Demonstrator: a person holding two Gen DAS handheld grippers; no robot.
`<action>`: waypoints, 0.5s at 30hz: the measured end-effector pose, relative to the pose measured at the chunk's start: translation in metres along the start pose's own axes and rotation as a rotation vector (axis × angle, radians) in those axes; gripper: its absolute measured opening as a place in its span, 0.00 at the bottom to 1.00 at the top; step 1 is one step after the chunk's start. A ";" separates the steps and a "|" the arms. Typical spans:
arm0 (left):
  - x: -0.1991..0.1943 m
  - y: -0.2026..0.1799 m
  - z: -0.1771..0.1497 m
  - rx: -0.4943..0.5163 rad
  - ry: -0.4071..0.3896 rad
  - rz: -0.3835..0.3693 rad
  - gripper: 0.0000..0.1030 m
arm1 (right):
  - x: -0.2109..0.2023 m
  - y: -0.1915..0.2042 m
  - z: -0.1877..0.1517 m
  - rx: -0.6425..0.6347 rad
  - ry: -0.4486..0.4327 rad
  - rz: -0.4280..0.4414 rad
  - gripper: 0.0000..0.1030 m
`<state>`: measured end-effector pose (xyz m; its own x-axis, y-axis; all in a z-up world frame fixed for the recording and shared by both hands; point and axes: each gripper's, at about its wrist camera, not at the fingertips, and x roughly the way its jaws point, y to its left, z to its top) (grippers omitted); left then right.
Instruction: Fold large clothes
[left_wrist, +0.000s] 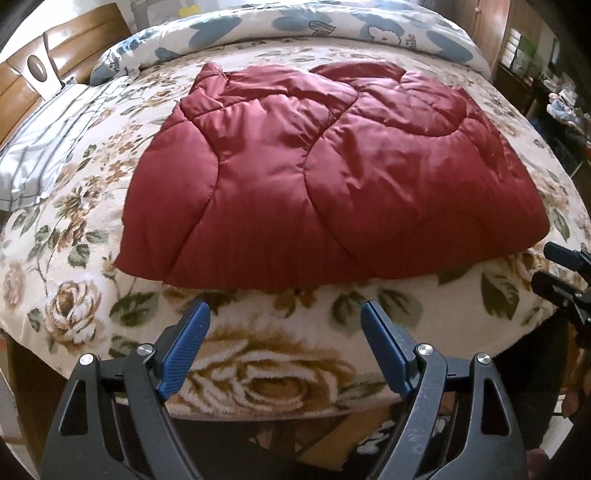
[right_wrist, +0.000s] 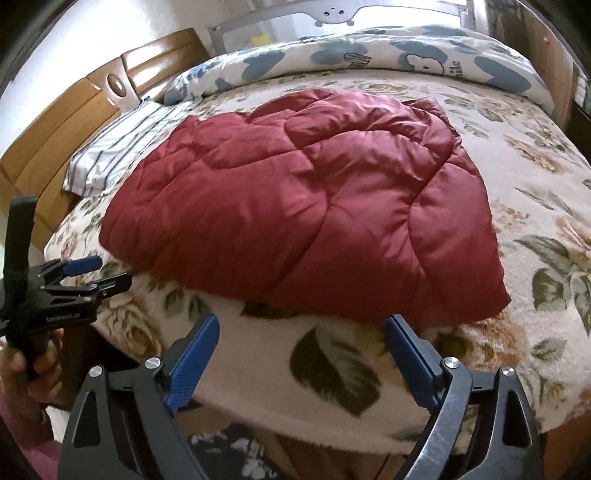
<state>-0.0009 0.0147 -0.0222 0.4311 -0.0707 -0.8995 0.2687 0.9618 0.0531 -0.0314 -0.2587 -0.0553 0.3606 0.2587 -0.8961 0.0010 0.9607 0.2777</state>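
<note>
A dark red padded jacket (left_wrist: 314, 177) lies folded into a broad bundle on the floral bed blanket (left_wrist: 258, 373). In the left wrist view my left gripper (left_wrist: 285, 308) hangs over the near edge of the bed, just short of the jacket's front hem, open with only blanket between its blue pads. The right gripper (left_wrist: 557, 269) shows at the right edge. In the right wrist view the jacket (right_wrist: 295, 206) fills the middle. My right gripper (right_wrist: 301, 321) is open and empty at its near hem. The left gripper (right_wrist: 92, 273), held by a hand, is at the left, open.
A blue-and-white duvet (left_wrist: 332, 26) is bunched along the far side of the bed. A striped pillow (left_wrist: 40, 147) lies at the left by the wooden headboard (left_wrist: 22, 81). Shelves with clutter (left_wrist: 554, 92) stand at the right. The bed's near edge drops off under both grippers.
</note>
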 end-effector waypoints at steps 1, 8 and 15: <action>-0.005 0.000 0.001 -0.001 -0.006 -0.002 0.82 | -0.003 0.002 -0.001 -0.003 0.000 0.001 0.90; -0.046 -0.003 0.017 -0.017 -0.073 -0.034 0.82 | -0.039 0.019 0.015 -0.019 -0.066 0.053 0.99; -0.032 -0.003 0.022 -0.043 -0.054 -0.042 0.82 | -0.023 0.020 0.022 -0.013 -0.051 0.035 1.00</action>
<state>0.0035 0.0086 0.0158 0.4660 -0.1246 -0.8760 0.2508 0.9680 -0.0043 -0.0191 -0.2478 -0.0219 0.4076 0.2868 -0.8669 -0.0240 0.9524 0.3038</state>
